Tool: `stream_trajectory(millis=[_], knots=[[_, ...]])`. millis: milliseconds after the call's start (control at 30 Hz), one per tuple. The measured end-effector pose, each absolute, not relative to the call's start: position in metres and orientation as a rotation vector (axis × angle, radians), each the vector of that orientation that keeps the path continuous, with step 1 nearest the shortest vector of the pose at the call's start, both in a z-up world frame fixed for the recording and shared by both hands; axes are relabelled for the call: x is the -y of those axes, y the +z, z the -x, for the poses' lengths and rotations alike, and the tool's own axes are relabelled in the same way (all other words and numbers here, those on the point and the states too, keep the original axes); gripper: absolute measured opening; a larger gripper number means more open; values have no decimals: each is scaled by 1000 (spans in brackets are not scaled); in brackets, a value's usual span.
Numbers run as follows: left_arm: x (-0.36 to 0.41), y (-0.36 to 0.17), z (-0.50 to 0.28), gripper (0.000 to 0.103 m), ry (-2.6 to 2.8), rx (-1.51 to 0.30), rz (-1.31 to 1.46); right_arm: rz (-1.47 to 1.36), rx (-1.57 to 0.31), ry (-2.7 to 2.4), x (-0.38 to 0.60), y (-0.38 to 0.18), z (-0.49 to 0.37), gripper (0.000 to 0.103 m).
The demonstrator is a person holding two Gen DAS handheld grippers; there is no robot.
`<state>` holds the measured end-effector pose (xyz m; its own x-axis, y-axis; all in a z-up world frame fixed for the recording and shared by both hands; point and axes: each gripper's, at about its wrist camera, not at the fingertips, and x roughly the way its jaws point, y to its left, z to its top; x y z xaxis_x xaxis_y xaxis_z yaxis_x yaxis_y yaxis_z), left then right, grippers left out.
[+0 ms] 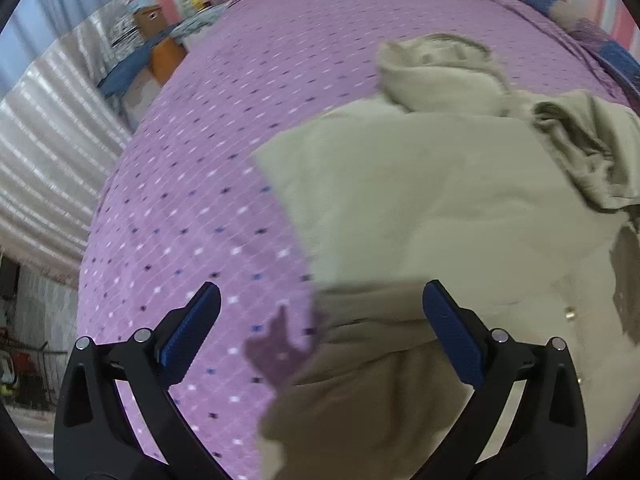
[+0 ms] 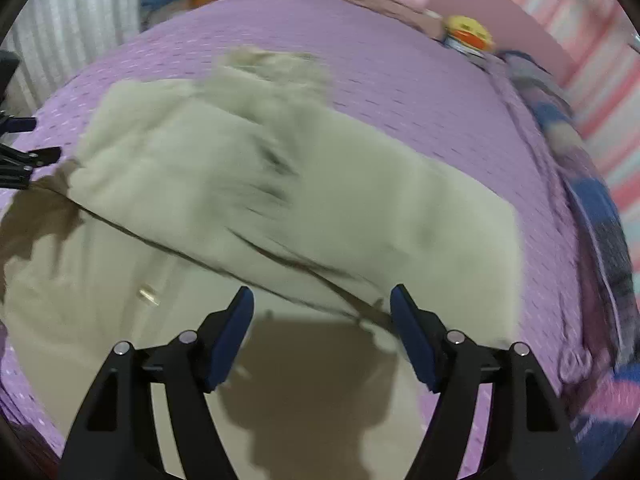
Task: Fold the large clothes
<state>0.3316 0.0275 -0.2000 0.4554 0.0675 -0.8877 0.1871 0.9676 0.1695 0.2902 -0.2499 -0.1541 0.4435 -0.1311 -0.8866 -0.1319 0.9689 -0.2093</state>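
Note:
A large beige hooded coat (image 1: 420,200) lies spread on the purple dotted bedspread (image 1: 192,200), its hood (image 1: 432,72) toward the far side. In the left wrist view my left gripper (image 1: 320,300) hangs open above the coat's left edge, with nothing between its blue pads (image 1: 192,332). The right wrist view shows the same coat (image 2: 260,184), blurred, one part folded over along a dark seam. Over the coat's near part my right gripper (image 2: 322,300) stands open and holds nothing. A metal snap (image 2: 148,295) glints on the coat.
A bunched beige sleeve (image 1: 592,148) lies at the right. Pillows and a yellow toy (image 2: 468,34) sit at the bed's head. A blue patterned blanket (image 2: 592,200) runs along the right edge. Curtains (image 1: 48,152) and clutter stand beyond the left edge. The other gripper (image 2: 24,160) shows at far left.

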Motion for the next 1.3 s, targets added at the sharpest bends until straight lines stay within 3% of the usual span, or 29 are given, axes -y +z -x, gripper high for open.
stream_trajectory(millis=[333,667,700,733,767,800,833,867,900,1000,1300], knots=[[115,-181,-351,100,-318,-1090,-254,-27,-1145,-205,420,-159,-246,71],[213,-227,-380,100,-404,-1185,-381,-210,-1122,-118,438,-217,-280,70],[218,-235,-383,95,-400,-1192,-401,-224,-1125,-109,433,-222,-286,67],[220,-238,-385,89,-409,-1198,-399,-232,-1132,-86,432,-227,-290,52],[221,-241,-388,78,-425,-1212,-385,-224,-1148,-70,430,-231,-293,33],[221,-241,-389,64,-439,-1224,-365,-205,-1161,-71,427,-235,-296,23],[221,-239,-389,57,-450,-1228,-351,-171,-1163,-80,421,-238,-299,15],[222,-237,-388,37,-459,-1227,-350,-144,-1154,-85,416,-237,-302,10],[222,-232,-386,25,-467,-1224,-347,-133,-1145,-88,413,-236,-303,9],[216,-220,-383,18,-468,-1203,-349,-111,-1094,-95,401,-218,-301,6],[116,-140,-367,15,-336,-1029,-271,-112,-989,-39,348,-162,-302,5]])
